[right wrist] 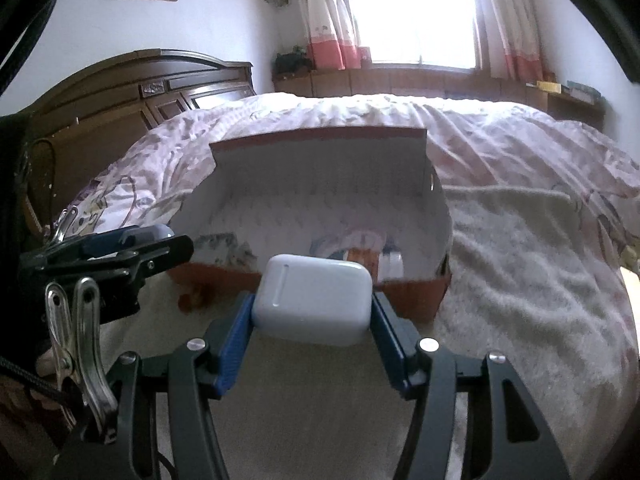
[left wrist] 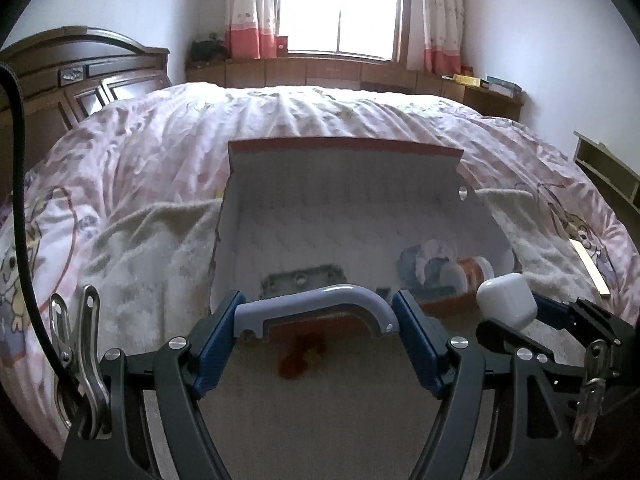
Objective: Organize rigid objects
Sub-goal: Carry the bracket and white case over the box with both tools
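My left gripper (left wrist: pixel 316 316) is shut on a curved grey plastic handle piece (left wrist: pixel 316 306), held just in front of an open red cardboard box (left wrist: pixel 344 184) with a white inside. My right gripper (right wrist: pixel 314 308) is shut on a white earbud case (right wrist: pixel 314 298), also held in front of the box (right wrist: pixel 320 168). In the left wrist view the earbud case (left wrist: pixel 506 298) and right gripper show at the right. In the right wrist view the left gripper (right wrist: pixel 132 240) shows at the left. Inside the box lie a grey flat part (left wrist: pixel 300 278) and round tape-like items (left wrist: pixel 452 266).
The box stands on a cream fleece blanket (right wrist: pixel 520 264) over a pink patterned quilt (left wrist: pixel 160 152) on a bed. A dark wooden headboard (right wrist: pixel 132 88) is at the left. A wooden strip (left wrist: pixel 592 264) lies at the right. A window and low cabinets are behind.
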A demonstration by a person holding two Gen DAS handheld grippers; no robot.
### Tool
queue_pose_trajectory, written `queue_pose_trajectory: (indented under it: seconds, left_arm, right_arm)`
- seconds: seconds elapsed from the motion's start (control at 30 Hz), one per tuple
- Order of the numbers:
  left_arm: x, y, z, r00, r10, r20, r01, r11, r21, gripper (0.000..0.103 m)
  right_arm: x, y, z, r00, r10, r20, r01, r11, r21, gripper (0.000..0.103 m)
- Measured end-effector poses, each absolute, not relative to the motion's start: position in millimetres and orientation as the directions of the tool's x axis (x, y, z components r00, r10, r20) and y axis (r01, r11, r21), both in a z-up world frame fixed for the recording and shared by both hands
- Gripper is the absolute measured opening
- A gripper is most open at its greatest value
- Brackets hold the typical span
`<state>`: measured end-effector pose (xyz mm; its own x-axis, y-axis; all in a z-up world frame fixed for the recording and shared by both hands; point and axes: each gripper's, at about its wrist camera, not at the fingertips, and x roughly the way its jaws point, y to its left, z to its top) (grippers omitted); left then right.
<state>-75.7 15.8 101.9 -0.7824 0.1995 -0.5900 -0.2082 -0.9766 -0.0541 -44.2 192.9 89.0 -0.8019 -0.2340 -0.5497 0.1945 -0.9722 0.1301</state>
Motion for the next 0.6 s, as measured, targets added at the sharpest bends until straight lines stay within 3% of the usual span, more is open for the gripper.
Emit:
queue_pose_trajectory:
  seconds: [0.6]
  left_arm:
    - [-119.9, 33.1, 94.1, -0.767, 0.207, -0.607, -0.211, -0.975, -0.066, 0.077]
  right_arm:
    - [-97.6, 209.7, 92.2, -0.819, -0.188, -0.543, 0.142, -0.982, 0.126, 0.061]
